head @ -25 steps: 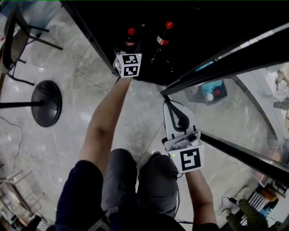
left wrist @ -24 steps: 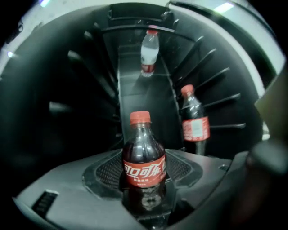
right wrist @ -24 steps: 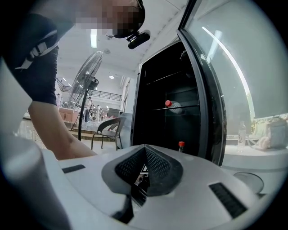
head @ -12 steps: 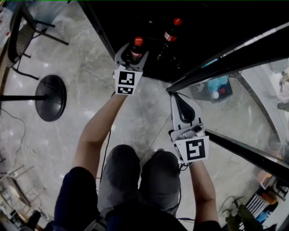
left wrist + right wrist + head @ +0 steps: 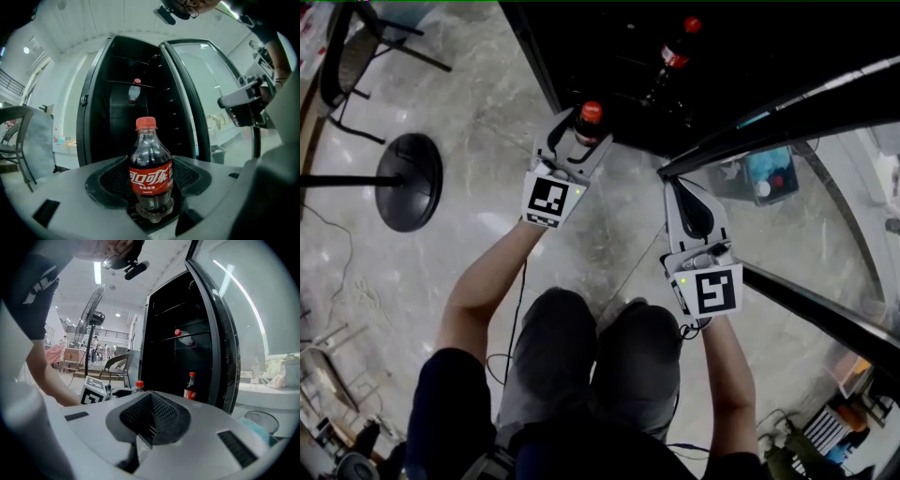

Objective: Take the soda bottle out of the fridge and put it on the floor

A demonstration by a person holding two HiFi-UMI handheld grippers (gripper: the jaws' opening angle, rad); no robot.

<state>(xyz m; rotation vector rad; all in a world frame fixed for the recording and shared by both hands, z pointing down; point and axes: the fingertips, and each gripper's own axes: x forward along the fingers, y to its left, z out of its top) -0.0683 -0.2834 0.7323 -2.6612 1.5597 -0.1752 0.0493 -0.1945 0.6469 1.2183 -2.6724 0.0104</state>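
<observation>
Head view: the left gripper [image 5: 579, 133] pinches 1 soda bottle [image 5: 589, 120] upright, just outside the open fridge [image 5: 609, 37]. A 2nd bottle [image 5: 675, 54] stands inside. The right gripper [image 5: 677, 187], jaws pressed together and empty, sits beside the glass door [image 5: 787, 108].

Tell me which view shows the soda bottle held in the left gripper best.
Left gripper view: the red-capped, red-labelled dark soda bottle shows whole, clamped by the left gripper. Head view shows mostly its cap from above; right gripper view only its cap.
</observation>
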